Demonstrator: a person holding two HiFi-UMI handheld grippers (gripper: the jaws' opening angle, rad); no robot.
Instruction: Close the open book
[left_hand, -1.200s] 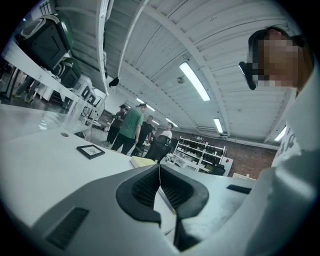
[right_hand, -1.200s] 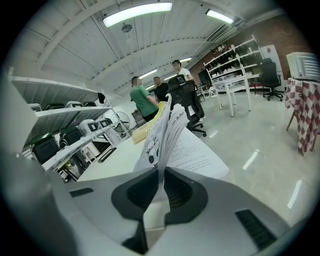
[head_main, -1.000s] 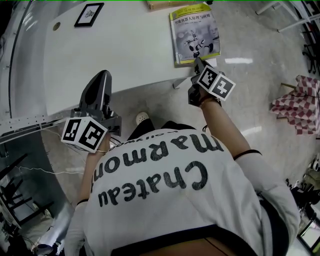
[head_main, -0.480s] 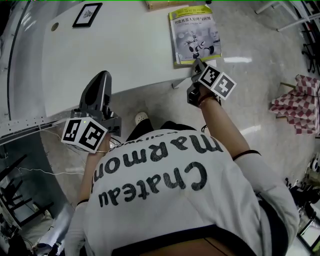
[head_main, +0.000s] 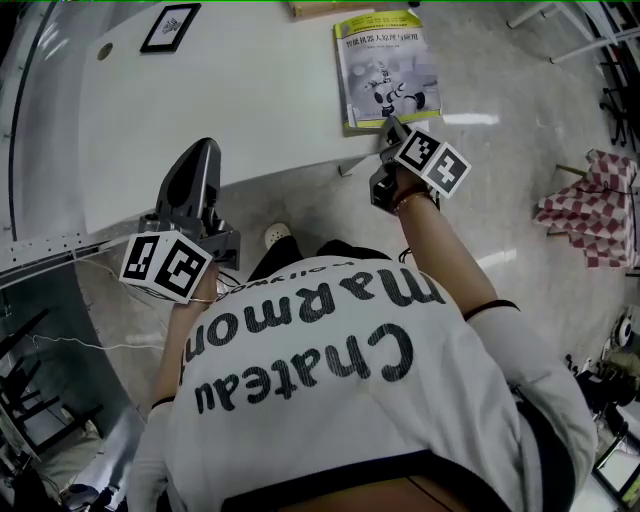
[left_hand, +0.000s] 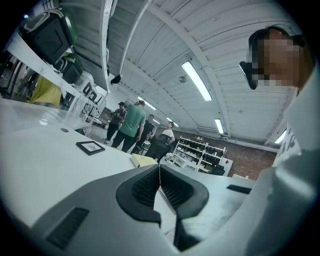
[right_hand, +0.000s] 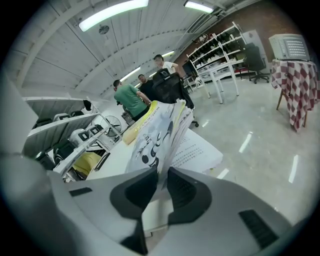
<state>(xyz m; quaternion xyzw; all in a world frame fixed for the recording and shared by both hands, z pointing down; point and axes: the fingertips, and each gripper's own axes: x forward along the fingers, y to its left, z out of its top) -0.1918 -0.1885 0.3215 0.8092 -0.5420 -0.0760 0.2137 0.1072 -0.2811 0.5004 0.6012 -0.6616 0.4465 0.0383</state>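
Observation:
The book (head_main: 385, 70) lies at the white table's (head_main: 230, 110) far right, its cartoon cover facing up in the head view. My right gripper (head_main: 388, 125) is at the book's near edge. In the right gripper view the cover and a few pages (right_hand: 155, 135) stand raised between the jaws of the right gripper (right_hand: 162, 182), above a printed page (right_hand: 197, 152). Those jaws are opening, and the cover stands in the gap between the pads. My left gripper (head_main: 200, 155) hovers at the table's near edge, far left of the book. The left gripper (left_hand: 160, 182) is shut on nothing.
A black picture frame (head_main: 168, 27) lies at the table's far left, and a yellow pad (left_hand: 142, 160) lies near the far edge. A red-checked cloth (head_main: 590, 205) stands on the floor to the right. Several people (right_hand: 132, 100) stand behind the table. The person's torso fills the lower head view.
My right gripper has rolled slightly at the book's near edge and hardly shifted. The left gripper has stayed where it was.

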